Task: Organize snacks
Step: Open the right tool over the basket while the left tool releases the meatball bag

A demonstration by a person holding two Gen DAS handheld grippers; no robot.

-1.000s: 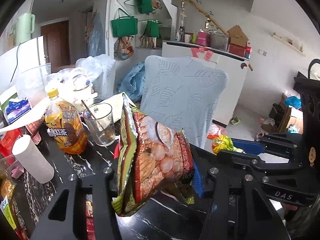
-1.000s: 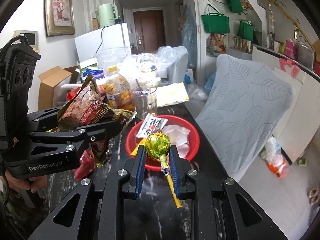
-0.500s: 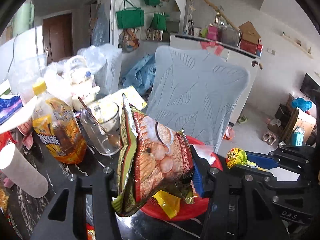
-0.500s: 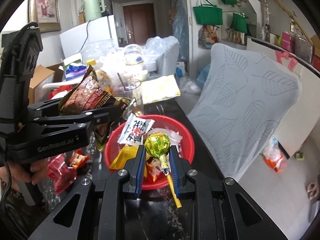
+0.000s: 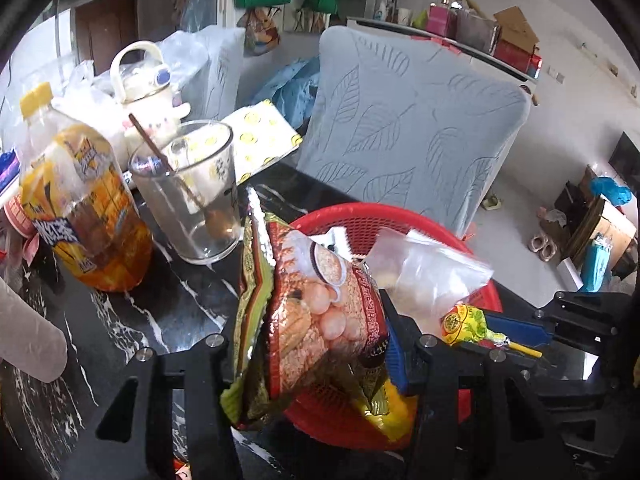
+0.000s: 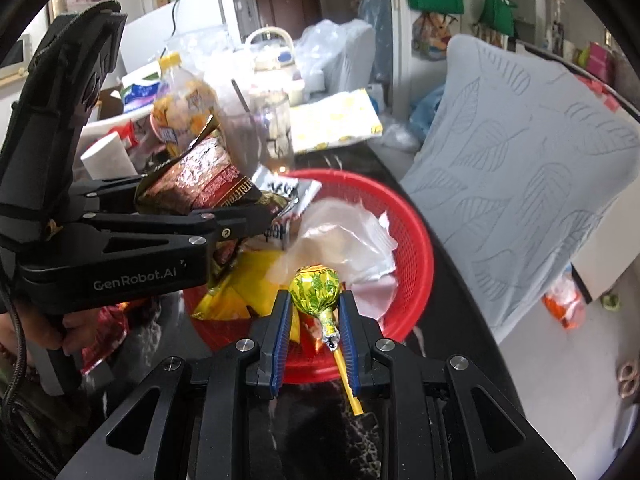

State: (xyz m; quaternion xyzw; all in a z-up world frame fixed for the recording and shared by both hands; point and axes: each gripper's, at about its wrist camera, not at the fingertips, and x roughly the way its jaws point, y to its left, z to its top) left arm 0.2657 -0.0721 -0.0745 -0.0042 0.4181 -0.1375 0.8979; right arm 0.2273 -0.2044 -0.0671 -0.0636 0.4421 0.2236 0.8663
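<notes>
Over black marble table (image 5: 120, 320), left claw (image 5: 316, 344) grips snack bag (image 5: 316, 312); right claw (image 6: 314, 320) pinches lollipop (image 6: 316, 288) above red basket (image 6: 416, 264).

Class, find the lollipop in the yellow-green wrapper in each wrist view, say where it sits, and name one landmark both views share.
Left wrist view: the lollipop is at lower right, gripped by the right gripper, just over the near rim of the red basket.
Right wrist view: the lollipop is at lower centre, between the blue finger pads, over the basket's near edge.
Shared landmark: the red basket.
</notes>
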